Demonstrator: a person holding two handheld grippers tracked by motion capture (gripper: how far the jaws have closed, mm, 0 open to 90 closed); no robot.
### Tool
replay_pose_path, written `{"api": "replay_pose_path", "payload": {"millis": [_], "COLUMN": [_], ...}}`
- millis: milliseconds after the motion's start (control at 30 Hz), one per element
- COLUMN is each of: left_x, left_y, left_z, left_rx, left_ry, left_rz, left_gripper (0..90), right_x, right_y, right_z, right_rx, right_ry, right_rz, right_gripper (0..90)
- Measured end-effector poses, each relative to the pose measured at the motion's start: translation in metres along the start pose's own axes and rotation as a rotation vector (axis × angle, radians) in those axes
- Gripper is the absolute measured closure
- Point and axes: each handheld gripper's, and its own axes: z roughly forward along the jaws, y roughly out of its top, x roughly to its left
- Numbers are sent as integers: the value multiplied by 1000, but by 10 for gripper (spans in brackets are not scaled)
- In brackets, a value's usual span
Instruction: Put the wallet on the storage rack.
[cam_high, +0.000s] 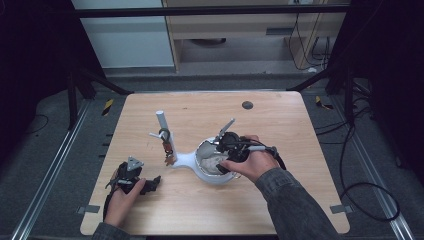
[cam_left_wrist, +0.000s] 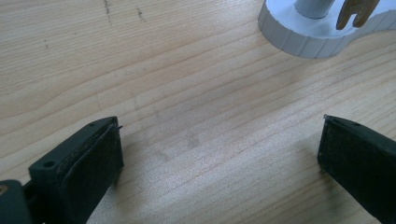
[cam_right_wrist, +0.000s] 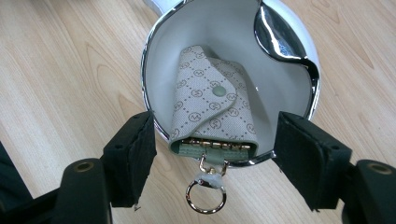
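Key pouch (cam_right_wrist: 212, 109) lies in the white dish (cam_right_wrist: 161, 51) between the right gripper's (cam_right_wrist: 212, 154) parted, untouching jaws; left gripper (cam_left_wrist: 219, 154) gapes wide, empty.

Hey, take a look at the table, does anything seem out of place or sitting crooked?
One small thing: the patterned key pouch lies in the white bowl but not fully inside. Its hook end rests on the near rim, and its metal ring hangs outside over the table. The right gripper is open, with a jaw at either side. Nothing spilled or damaged.

pale green monogram-patterned key pouch (cam_right_wrist: 212, 109), white chrome-rimmed dish (cam_right_wrist: 159, 60), light wood table (cam_right_wrist: 60, 70)
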Motion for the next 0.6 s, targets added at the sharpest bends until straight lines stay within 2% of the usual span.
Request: {"api": "replay_pose_path", "payload": {"millis": [367,600], "left_x": [0,0], "left_y": [0,0], "left_z": [0,0], "left_rx": [0,0], "left_ry": [0,0], "left_rz": [0,0], "left_gripper": [0,0], "right_x": [-2,-5], "right_y": [-9,-14], "right_z": [-9,-16], "right_rx": [-36,-84], "right_ry": [-7,-29], "right_rz": [16,32], "right_gripper": [222,149]}}
